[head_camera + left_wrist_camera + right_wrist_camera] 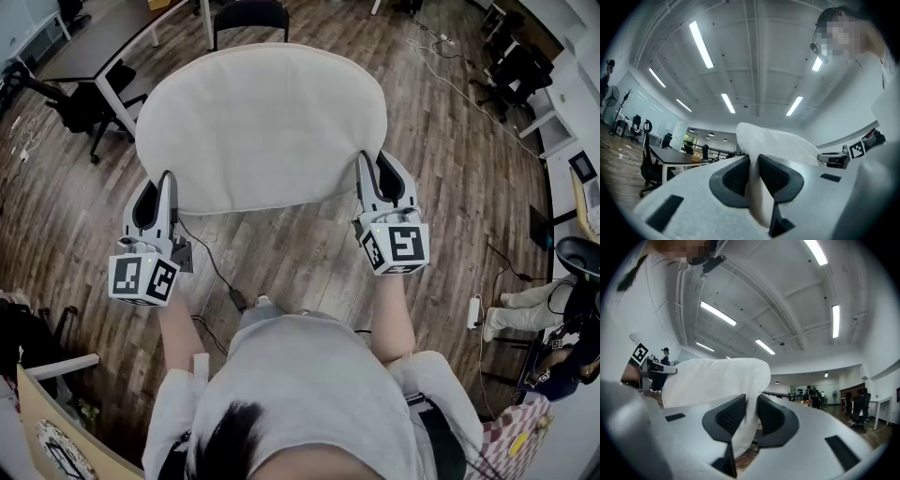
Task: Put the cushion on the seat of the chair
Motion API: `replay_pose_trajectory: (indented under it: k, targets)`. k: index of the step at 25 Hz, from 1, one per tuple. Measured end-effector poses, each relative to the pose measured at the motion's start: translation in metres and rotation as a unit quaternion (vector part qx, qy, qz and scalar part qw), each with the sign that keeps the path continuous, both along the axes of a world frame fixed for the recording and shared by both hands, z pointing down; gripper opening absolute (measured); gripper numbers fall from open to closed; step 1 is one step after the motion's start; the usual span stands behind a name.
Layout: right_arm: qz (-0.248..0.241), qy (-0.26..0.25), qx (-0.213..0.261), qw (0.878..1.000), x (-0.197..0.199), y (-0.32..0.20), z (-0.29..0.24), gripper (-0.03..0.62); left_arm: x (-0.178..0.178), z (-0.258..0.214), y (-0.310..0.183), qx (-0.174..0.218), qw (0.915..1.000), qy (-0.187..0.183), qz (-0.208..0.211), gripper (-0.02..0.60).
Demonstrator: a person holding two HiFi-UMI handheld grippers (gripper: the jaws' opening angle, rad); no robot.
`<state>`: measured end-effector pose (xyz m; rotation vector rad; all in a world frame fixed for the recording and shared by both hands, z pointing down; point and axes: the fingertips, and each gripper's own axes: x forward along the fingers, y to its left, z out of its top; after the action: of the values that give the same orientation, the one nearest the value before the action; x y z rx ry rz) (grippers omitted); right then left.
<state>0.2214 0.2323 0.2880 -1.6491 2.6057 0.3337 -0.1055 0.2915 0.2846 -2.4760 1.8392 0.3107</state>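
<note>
White and held off the floor, the oval fabric cushion [262,127] had its near edge pinched at seven o'clock by my left gripper [166,183] and at five by my right gripper [373,169], both jaws nearly closed on the cloth, presumably to keep it spread flat for the black chair [248,11] at twelve.

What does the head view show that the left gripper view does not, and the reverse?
Only the head view: the whole outline of the cushion from above, and a cable on the floor. Only the left gripper view: ceiling lights, and close up, the fingers of the left gripper pressed on the cushion's edge. Both: the cushion, held by the left gripper.
</note>
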Motion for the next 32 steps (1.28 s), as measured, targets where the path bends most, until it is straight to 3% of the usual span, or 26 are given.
replay_pose_trajectory:
  k: [22,32]
  targets:
    - [0.025,-0.008,0.01,1.0,-0.034,-0.017,-0.001,0.072,-0.037,0.0,-0.033,0.009,0.9997,0.001,0.023,0.06]
    - [0.032,-0.005,0.0,0.999,-0.028,-0.065,0.009,0.072,-0.032,0.01,-0.083,0.001,0.9996,0.005,0.029,0.06]
